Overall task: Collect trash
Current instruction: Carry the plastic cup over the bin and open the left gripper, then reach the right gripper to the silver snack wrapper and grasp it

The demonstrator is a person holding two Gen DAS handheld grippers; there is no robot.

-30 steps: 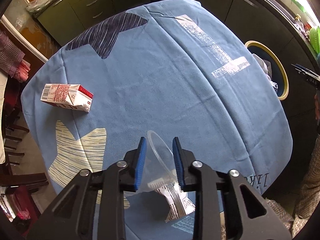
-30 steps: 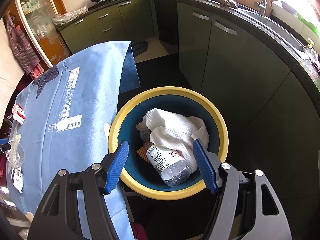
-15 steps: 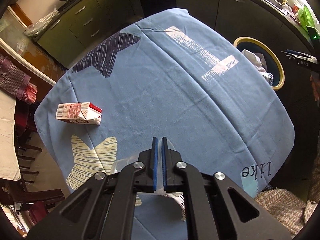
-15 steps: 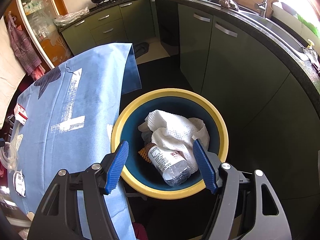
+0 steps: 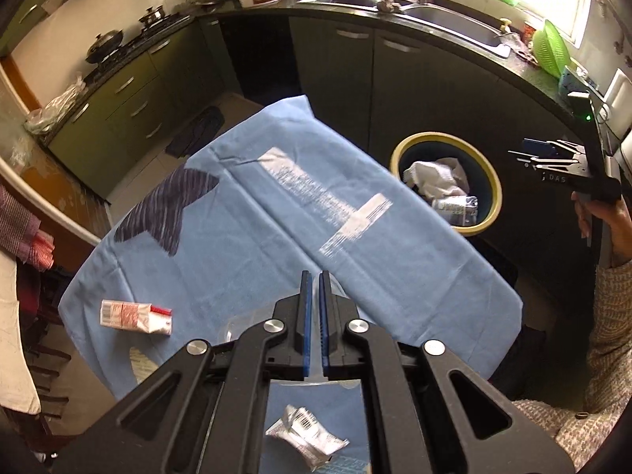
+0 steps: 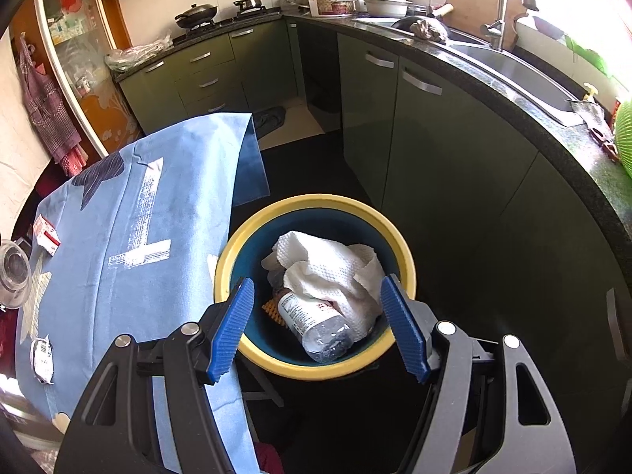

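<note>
Left wrist view shows us the left hand-held gripper [image 5: 312,316] low in the middle of the frame, its blue pads pressed together on the thin wall of a clear plastic cup [image 5: 233,328], whose rim peeks out on both sides of the black fingers. Below it we see the blue patterned cloth covering the desk [image 5: 245,237]. A small red-and-white drink carton [image 5: 136,317] lies on its side at the lower left of the cloth, and a crumpled silver foil wrapper [image 5: 306,436] lies at the bottom centre, seen through the gripper's frame. At the right of centre we find a round dark-blue bin with a yellow rim [image 5: 399,154], standing just beside the desk edge.

Right wrist view puts the right hand-held gripper [image 6: 320,328] above that bin, jaws spread wide with nothing between them. Inside the bin we see a crumpled white paper towel [image 6: 328,268] resting over a clear plastic bottle with a white label [image 6: 316,324]. At the far left edge the cup appears held above the cloth.
</note>
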